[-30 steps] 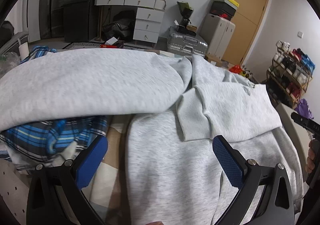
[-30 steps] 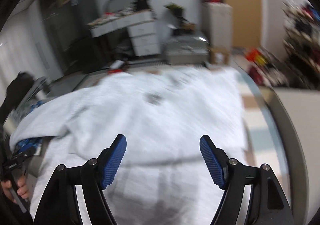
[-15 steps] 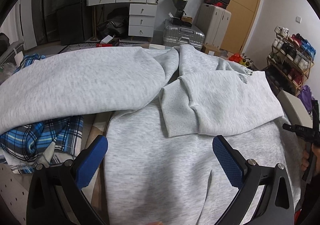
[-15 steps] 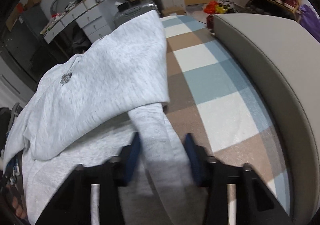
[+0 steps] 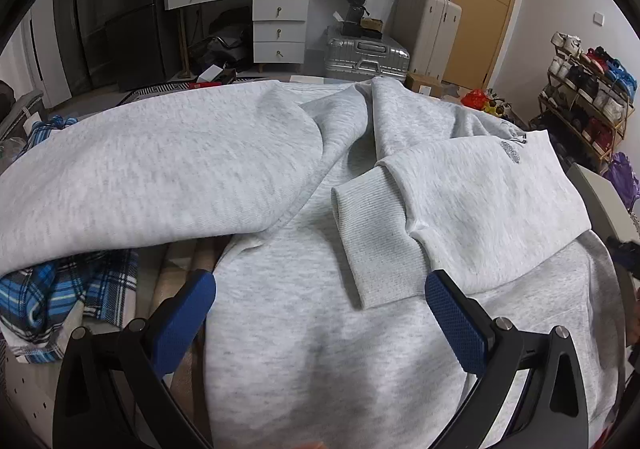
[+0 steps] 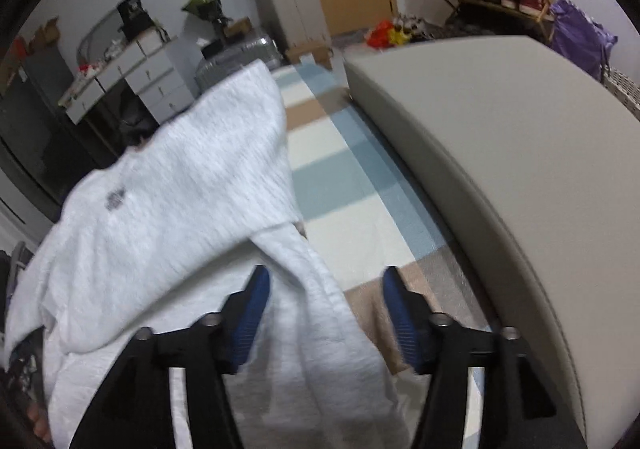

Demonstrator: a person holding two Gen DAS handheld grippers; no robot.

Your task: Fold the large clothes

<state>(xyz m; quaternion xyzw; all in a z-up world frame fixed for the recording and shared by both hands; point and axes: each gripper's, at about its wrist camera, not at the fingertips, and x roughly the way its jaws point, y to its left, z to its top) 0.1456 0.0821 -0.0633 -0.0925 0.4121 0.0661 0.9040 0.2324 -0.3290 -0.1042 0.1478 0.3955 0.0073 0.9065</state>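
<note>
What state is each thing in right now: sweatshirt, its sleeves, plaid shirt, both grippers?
Sweatshirt: spread flat on the bed, partly folded.
Cuffed sleeve: folded in across the body.
Other sleeve: draped wide over the plaid shirt.
Plaid shirt: crumpled, partly covered.
Left gripper: open, over the sweatshirt, holding nothing.
Right gripper: jaws opening, sweatshirt edge between them, not pinched.

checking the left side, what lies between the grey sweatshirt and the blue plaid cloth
In the left wrist view, a bare strip of beige bedding separates the grey sweatshirt from the blue plaid cloth.
</note>
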